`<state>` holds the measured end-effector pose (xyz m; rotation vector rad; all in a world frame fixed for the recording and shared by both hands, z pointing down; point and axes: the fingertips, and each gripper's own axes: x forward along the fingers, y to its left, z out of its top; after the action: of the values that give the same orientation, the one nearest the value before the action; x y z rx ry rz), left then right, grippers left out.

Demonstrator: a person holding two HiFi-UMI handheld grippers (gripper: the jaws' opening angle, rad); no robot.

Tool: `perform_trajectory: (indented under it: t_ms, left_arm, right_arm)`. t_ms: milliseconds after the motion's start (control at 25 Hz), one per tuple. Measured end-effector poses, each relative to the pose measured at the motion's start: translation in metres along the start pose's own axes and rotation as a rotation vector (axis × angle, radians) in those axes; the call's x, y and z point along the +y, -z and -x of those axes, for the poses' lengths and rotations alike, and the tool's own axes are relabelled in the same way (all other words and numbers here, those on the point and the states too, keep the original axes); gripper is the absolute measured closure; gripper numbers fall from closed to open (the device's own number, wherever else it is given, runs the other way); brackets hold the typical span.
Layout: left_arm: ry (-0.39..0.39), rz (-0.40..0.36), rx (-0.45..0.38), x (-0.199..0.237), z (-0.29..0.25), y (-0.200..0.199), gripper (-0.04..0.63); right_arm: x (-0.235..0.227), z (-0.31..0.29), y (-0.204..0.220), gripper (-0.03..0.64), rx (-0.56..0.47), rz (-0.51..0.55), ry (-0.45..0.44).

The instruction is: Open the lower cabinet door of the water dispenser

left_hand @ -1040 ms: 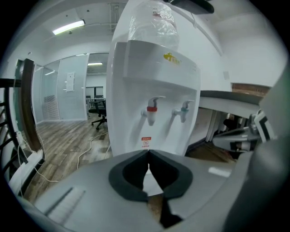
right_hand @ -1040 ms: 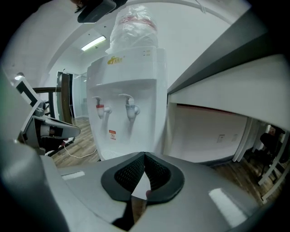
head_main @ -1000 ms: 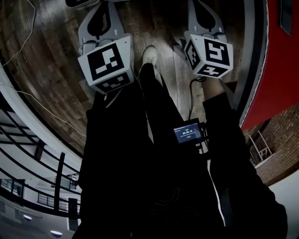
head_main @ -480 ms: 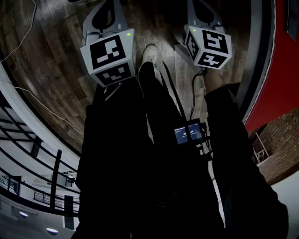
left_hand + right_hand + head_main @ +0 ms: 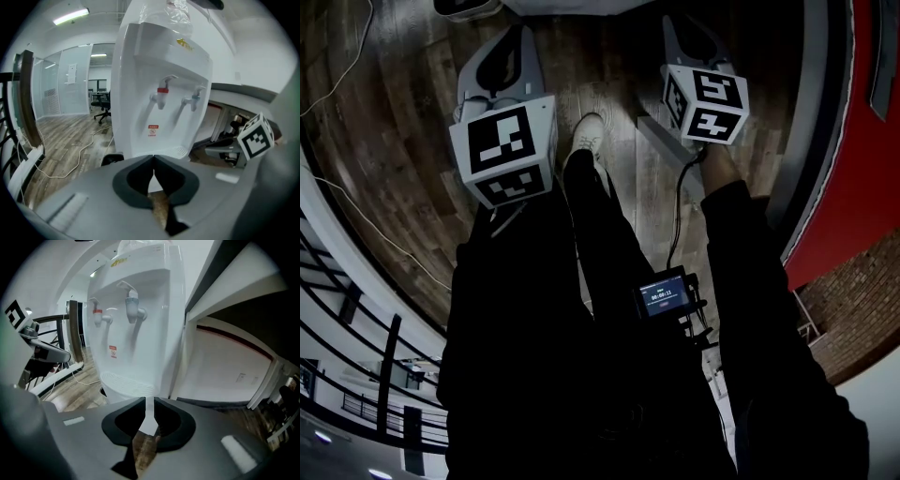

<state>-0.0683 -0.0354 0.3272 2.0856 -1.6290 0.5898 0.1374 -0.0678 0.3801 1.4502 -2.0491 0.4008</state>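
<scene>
In the head view, you are holding the left gripper [image 5: 504, 56] and right gripper [image 5: 694, 42] over the floor [image 5: 394, 112]. In the left gripper view, its jaws are sitting clenched and empty, with the dispenser [image 5: 159, 93] standing close ahead. In the right gripper view, the jaws are just parting with nothing between them, so aim lower, at the door hiding under them.

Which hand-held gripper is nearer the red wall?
Right. The right hand-held gripper, jaws just opening with nothing between them, is between the person's leg and the red wall. The left hand-held gripper is across the leg from it.
</scene>
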Motion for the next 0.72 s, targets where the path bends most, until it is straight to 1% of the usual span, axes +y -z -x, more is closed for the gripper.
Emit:
perform_trajectory:
  t_ms: [80, 280, 440, 560, 720]
  left_arm:
    - [-0.004, -0.001, 0.004, 0.003, 0.002, 0.002, 0.588]
    - [-0.014, 0.009, 0.007, 0.006, 0.001, 0.004, 0.588]
    - [-0.013, 0.006, 0.019, 0.007, 0.003, 0.008, 0.588]
    - [-0.018, 0.013, 0.023, 0.007, 0.001, 0.012, 0.588]
    - [-0.021, 0.026, 0.029, 0.005, -0.001, 0.018, 0.588]
  right_arm:
    - [0.0, -0.007, 0.003, 0.537, 0.024, 0.012, -0.011]
    - [-0.001, -0.022, 0.009, 0.514, 0.061, 0.065, -0.035]
    - [0.004, -0.039, 0.025, 0.455, 0.126, 0.086, -0.087]
    - [0.002, -0.051, 0.034, 0.434, 0.174, 0.096, -0.118]
    - [-0.001, -0.059, 0.039, 0.416, 0.202, 0.132, -0.133]
